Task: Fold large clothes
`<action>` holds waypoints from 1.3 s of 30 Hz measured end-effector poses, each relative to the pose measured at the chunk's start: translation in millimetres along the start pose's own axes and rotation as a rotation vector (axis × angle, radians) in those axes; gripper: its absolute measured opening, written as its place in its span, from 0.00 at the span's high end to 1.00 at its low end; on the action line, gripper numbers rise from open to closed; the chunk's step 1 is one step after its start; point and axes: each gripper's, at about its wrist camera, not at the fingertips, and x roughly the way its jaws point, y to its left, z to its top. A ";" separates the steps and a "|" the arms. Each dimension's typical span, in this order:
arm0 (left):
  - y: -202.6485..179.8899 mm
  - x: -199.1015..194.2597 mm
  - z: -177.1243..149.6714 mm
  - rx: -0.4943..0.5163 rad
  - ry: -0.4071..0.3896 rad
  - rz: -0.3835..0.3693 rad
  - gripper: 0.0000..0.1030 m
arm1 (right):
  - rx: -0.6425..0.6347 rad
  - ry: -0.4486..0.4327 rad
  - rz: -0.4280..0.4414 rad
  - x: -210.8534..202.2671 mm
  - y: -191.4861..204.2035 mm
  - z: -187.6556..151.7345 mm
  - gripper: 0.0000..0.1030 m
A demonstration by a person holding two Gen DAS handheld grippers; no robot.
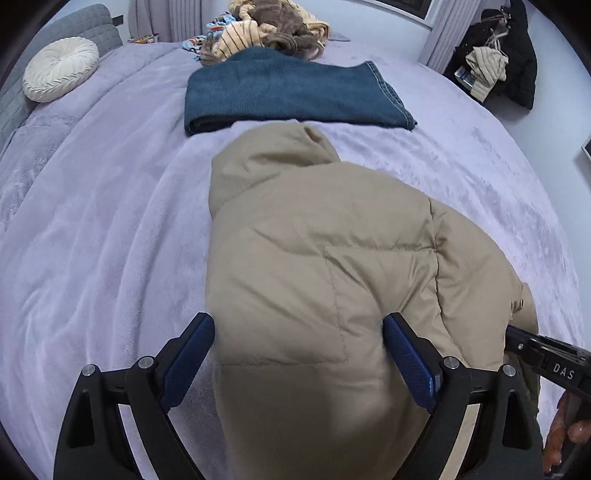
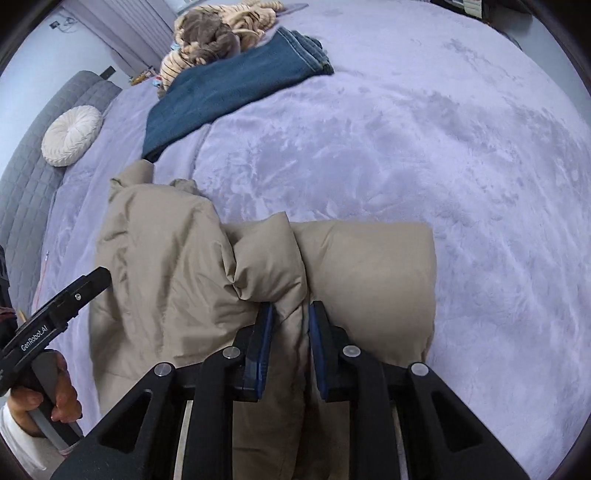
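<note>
The right gripper is pinched tight on a fold of the big puffy tan hooded jacket, near its bottom edge. I think it holds there so that side can be lifted & folded over w/o slipping. The cloth bunches up just past the blue pads, so the grip looks strong.

The left gripper has its jaws spread wide, one on each side of the jacket's near end. It isn't squeezing anything yet. My guess: it is lined up to grab the other side, so both ends move together.

The jacket lies on the soft fuzzy purple blanket that covers the bed, close to the person. Its hood points away, toward the far end. One side is already tucked in, so the fold looks partly done.

Past the hood sits a folded dark blue denim piece, prob. finished & kept out of the way. Behind it is a heap of brown & striped clothes, prob. waiting their turn. A round white cushion rests far left by the grey padded headboard.
</note>
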 end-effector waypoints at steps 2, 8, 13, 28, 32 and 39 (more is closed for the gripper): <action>-4.2 4.5 -3.7 0.026 -0.007 0.010 0.05 | 0.023 0.031 -0.014 15.3 -7.8 -2.6 0.82; -0.8 5.8 -5.0 -0.002 0.038 -0.001 0.03 | 0.072 0.055 0.012 34.6 -22.3 -7.0 0.82; -5.9 -15.6 -12.2 0.035 0.051 0.044 0.03 | 0.060 0.059 0.010 15.9 -14.1 -9.1 0.78; 4.3 -61.7 -71.7 0.004 0.108 0.074 0.01 | -0.037 0.020 -0.011 -66.2 22.7 -91.1 0.78; 4.2 -68.4 -79.5 0.009 0.120 0.086 0.01 | -0.015 0.079 -0.045 -53.0 17.8 -114.6 0.78; 1.0 -93.4 -96.7 0.039 0.106 0.098 0.01 | 0.042 0.128 -0.068 -43.2 6.7 -128.1 0.78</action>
